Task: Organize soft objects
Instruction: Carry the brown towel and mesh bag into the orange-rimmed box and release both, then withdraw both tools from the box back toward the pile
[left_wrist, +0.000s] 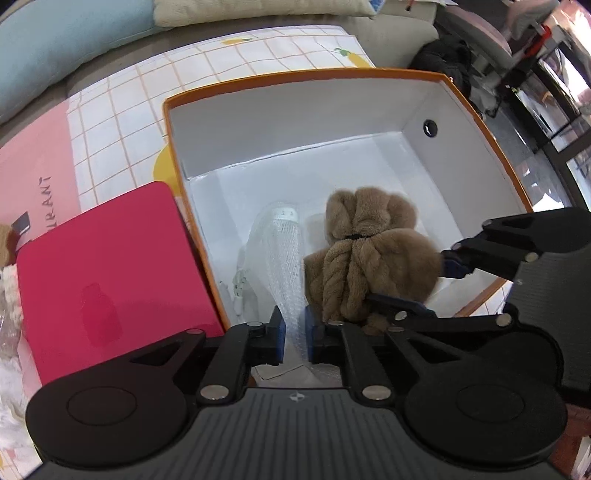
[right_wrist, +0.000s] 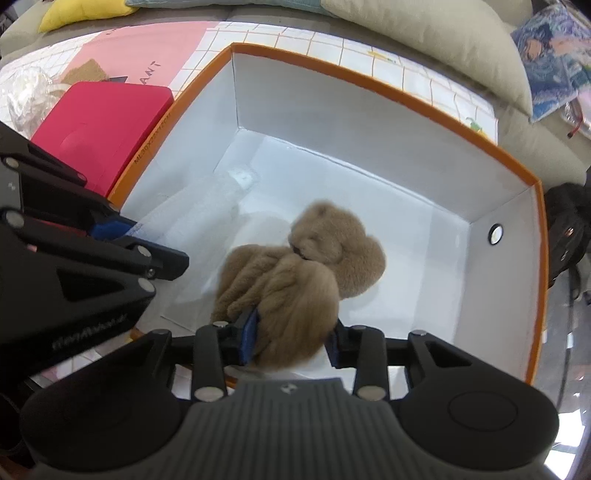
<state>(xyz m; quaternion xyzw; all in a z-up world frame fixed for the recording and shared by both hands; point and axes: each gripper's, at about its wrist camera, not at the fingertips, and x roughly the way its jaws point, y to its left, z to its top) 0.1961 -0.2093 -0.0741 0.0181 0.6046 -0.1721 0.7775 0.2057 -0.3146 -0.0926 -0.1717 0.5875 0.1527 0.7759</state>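
Note:
An orange-rimmed white box (left_wrist: 295, 122) (right_wrist: 332, 122) lies open below both grippers. Inside it, a tan plush toy (left_wrist: 369, 236) (right_wrist: 332, 247) tied round the middle rests on the floor, and beside it lies a roll of clear bubble wrap (left_wrist: 284, 251) (right_wrist: 207, 206). My left gripper (left_wrist: 295, 332) (right_wrist: 147, 240) points down into the box, its blue pads narrowly apart with the near end of the bubble wrap pinched between them. My right gripper (right_wrist: 291, 343) (left_wrist: 410, 282) also reaches down, its pads pressed into the near end of the plush toy.
A red flat case (left_wrist: 110, 273) (right_wrist: 103, 122) sits against the box's left side on a pink mat (left_wrist: 37, 166). A checked cloth (left_wrist: 258, 55) lies under the box. Cushions (right_wrist: 424, 44) line the far edge. Crinkled plastic (right_wrist: 26, 96) lies far left; a black bag (right_wrist: 569, 229) is right.

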